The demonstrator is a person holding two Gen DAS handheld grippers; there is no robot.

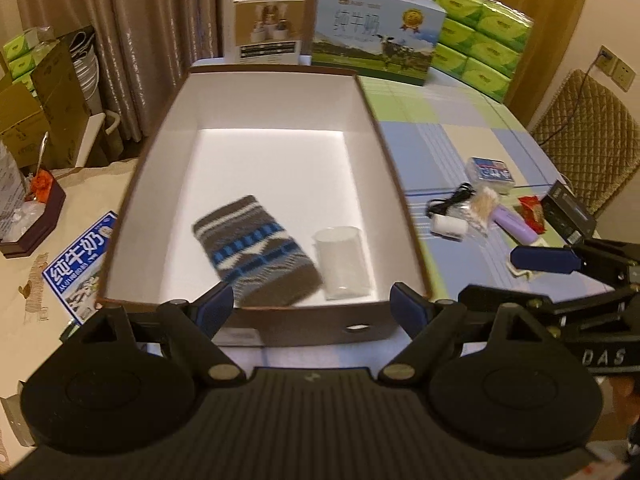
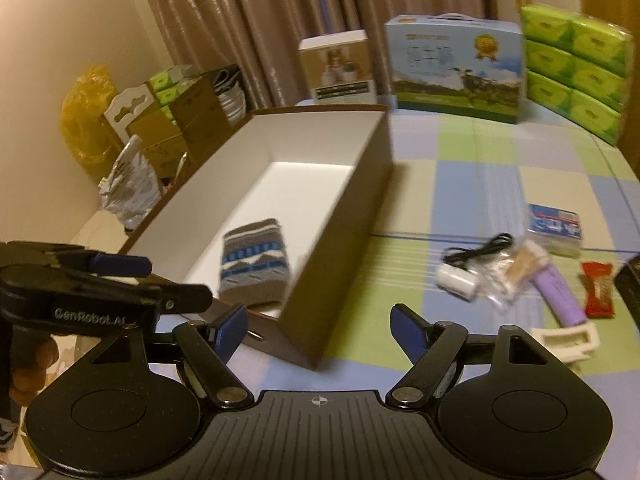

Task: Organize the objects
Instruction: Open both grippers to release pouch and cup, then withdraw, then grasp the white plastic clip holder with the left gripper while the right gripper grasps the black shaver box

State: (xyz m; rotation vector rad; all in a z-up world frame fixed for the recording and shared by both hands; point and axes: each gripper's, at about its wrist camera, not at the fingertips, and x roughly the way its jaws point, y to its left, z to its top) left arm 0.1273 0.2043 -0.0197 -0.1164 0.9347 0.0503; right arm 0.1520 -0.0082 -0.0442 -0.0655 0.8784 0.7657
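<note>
A brown box with white inside (image 1: 372,120) (image 2: 340,208) stands on the table. In it lie a striped knitted pouch (image 1: 256,252) (image 2: 254,264) and a clear plastic packet (image 1: 344,262). My left gripper (image 1: 312,306) is open and empty at the box's near wall. My right gripper (image 2: 318,330) is open and empty at the box's near right corner. Loose items lie right of the box: a white charger with black cable (image 1: 450,224) (image 2: 458,280), a purple cylinder (image 1: 514,224) (image 2: 560,296), a cotton-swab bag (image 2: 520,268), a blue card pack (image 1: 490,170) (image 2: 554,226), a red snack (image 2: 598,288), a white clip (image 2: 564,338).
At the table's back stand a milk carton case (image 1: 376,36), a small white box (image 1: 264,24) and green tissue packs (image 1: 480,32). A blue milk carton (image 1: 80,264) and a dark tray (image 1: 36,216) lie left of the box. A black box (image 1: 570,210) sits far right.
</note>
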